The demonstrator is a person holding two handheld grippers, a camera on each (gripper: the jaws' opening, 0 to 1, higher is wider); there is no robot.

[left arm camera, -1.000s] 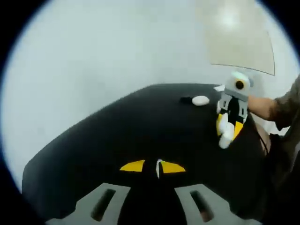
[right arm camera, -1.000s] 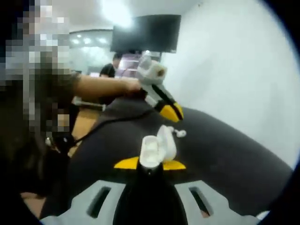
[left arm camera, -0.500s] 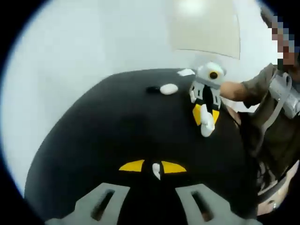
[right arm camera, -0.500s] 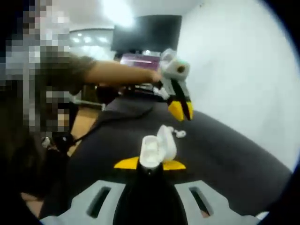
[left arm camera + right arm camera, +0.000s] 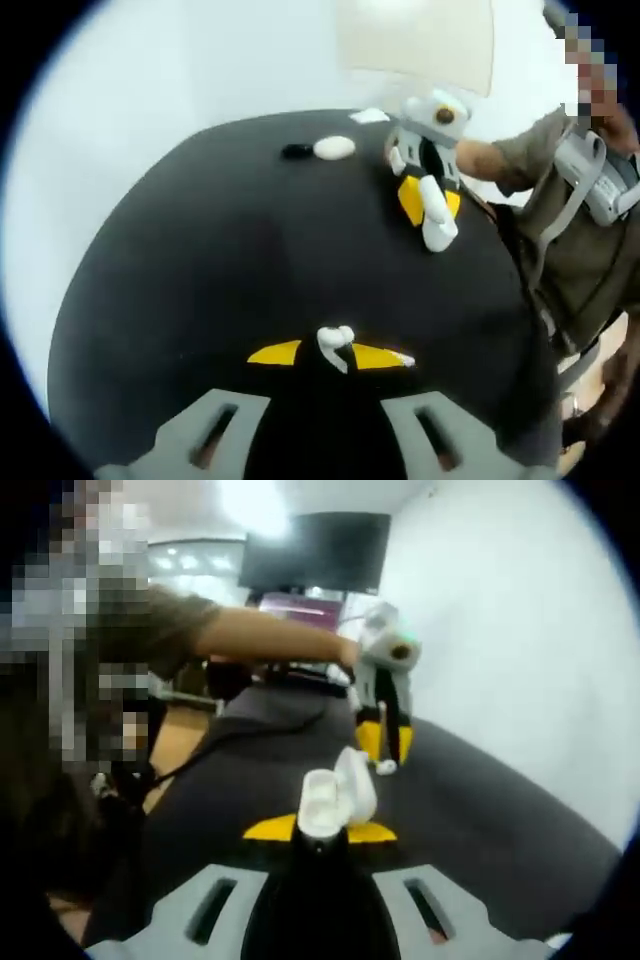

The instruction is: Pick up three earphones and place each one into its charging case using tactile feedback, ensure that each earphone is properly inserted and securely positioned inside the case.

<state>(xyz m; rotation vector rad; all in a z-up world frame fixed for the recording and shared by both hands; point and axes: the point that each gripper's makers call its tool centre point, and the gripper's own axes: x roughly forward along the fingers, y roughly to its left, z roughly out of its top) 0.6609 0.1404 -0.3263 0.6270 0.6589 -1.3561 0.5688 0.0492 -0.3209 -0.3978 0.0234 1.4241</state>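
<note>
**A:** What is the left gripper doing?

**B:** Its yellow tips are pinched together on a small white earphone. The earphone sits right between them, over the black table.

**A:** And the right gripper?

**B:** It is clamped on a white charging case. The case lid is flipped up, so the case is open. In the left gripper view you can see this gripper too, over the far right side of the table, with the case hanging from its tips.

**A:** Are the two grippers close?

**B:** In the right gripper view the left gripper points down just behind the open case. A tiny white earphone is at its tips, near the case lid. I cannot tell if it touches the case.

**A:** What else is on the table?

**B:** Near the far edge lies a white oval case with a small black thing just beside it. I cannot tell what the black thing is. A small white piece lies right at the far edge.

**A:** Can you see the person?

**B:** Yes, a bare arm reaches out to the left gripper, and a dark green sleeve shows beside the right one.
</note>
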